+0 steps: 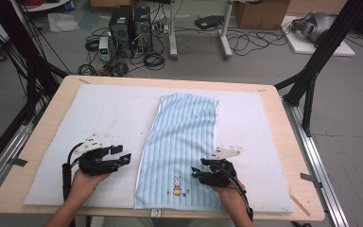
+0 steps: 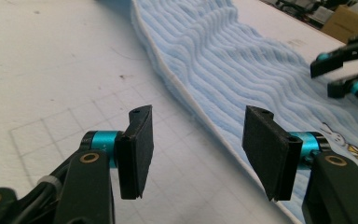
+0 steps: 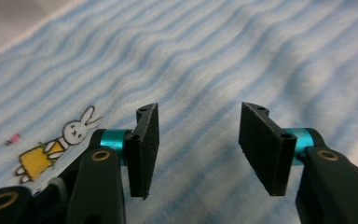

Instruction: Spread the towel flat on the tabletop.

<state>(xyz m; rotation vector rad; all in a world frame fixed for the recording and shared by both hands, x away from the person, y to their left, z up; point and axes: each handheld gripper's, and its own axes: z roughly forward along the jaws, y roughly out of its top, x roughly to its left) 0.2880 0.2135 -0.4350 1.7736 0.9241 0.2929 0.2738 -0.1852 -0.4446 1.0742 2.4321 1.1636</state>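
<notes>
A light blue striped towel (image 1: 182,142) with a small rabbit picture (image 1: 177,186) lies folded lengthwise on the white mat (image 1: 99,123). My left gripper (image 1: 124,155) hovers over the mat just left of the towel's left edge (image 2: 191,112), open, with nothing between its pads (image 2: 137,149). My right gripper (image 1: 196,173) is over the towel's near right part, also open and empty. In the right gripper view the rabbit picture (image 3: 58,144) lies to the left of its jaws, with towel (image 3: 205,60) beneath them. The right gripper (image 2: 342,70) also shows far right in the left gripper view.
The mat covers a wooden table (image 1: 288,142) with rounded corners. Black frame posts (image 1: 312,71) stand at both sides. Beyond the table, computer towers (image 1: 130,28), cables and cardboard boxes (image 1: 260,14) sit on the floor.
</notes>
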